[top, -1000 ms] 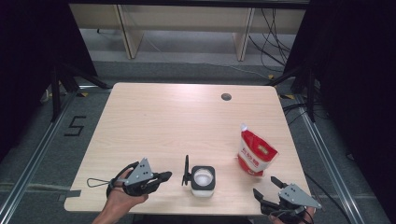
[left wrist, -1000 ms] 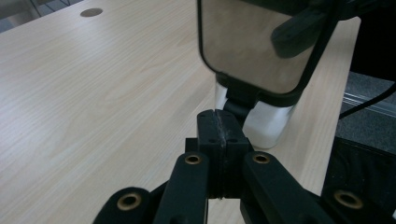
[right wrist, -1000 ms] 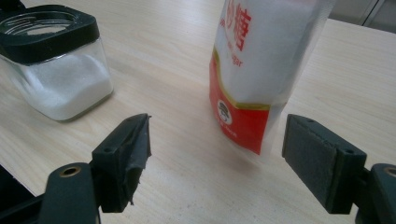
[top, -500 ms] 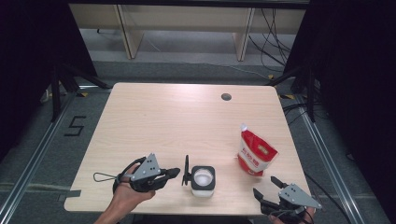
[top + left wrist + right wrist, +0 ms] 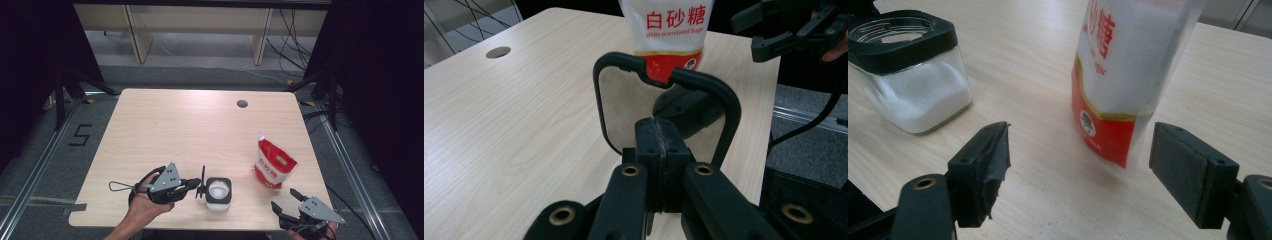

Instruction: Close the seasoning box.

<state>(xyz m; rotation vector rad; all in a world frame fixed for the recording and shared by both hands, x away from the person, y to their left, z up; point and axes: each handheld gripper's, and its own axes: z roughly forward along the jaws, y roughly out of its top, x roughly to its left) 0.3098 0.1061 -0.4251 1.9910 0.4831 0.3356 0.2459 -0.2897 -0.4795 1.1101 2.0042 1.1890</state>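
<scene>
A square glass jar (image 5: 219, 192) (image 5: 913, 75) with a black rim, partly filled with white sugar, stands near the table's front edge. Its black-framed lid (image 5: 202, 181) (image 5: 719, 95) stands upright at the jar's left. My left gripper (image 5: 196, 186) (image 5: 663, 150) is shut on the lid's edge tab. A red and white sugar bag (image 5: 274, 167) (image 5: 669, 25) (image 5: 1128, 60) stands upright to the right. My right gripper (image 5: 285, 199) (image 5: 1080, 155) hangs open at the front right corner, its jaws facing the bag's base and apart from it.
The light wooden table (image 5: 190, 130) has a round cable hole (image 5: 242, 104) (image 5: 498, 52) at the back right. Shelving and cables lie on the floor beyond the far edge. The right gripper (image 5: 794, 30) shows in the left gripper view, beyond the bag.
My left hand has shifted right toward the jar and risen slightly. The lid still stands upright. The right gripper, the jar and the bag have kept their places.
</scene>
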